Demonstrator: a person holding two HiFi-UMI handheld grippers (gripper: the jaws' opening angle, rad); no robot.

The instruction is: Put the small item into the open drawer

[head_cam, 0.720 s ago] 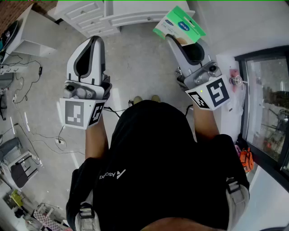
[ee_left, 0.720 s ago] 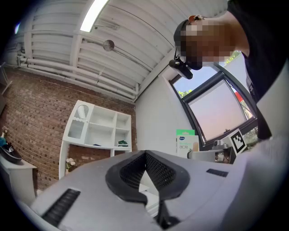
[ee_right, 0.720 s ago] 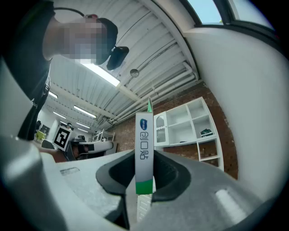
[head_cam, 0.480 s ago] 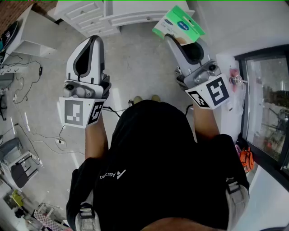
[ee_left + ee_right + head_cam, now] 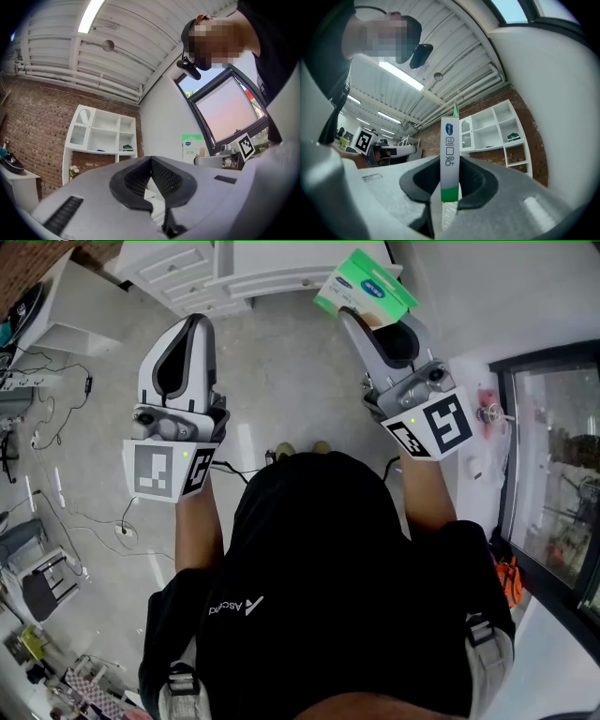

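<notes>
The right gripper (image 5: 361, 313), clamped on the green box (image 5: 367, 287), edges nearer the white drawers (image 5: 187, 263), seemingly mid-carry; left gripper (image 5: 192, 324) closed, empty.

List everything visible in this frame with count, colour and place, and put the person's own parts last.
box: one, green and white, between the right gripper's jaws
drawer cabinet: one, white, on the floor ahead
shelf unit: one, white, against the brick wall
cables: several, dark, on the floor at left
window: one, dark-framed, at right
person: one, black shirt, seen from above
left gripper: one, grey and white, jaws together, empty
right gripper: one, grey and white, shut on the box
</notes>
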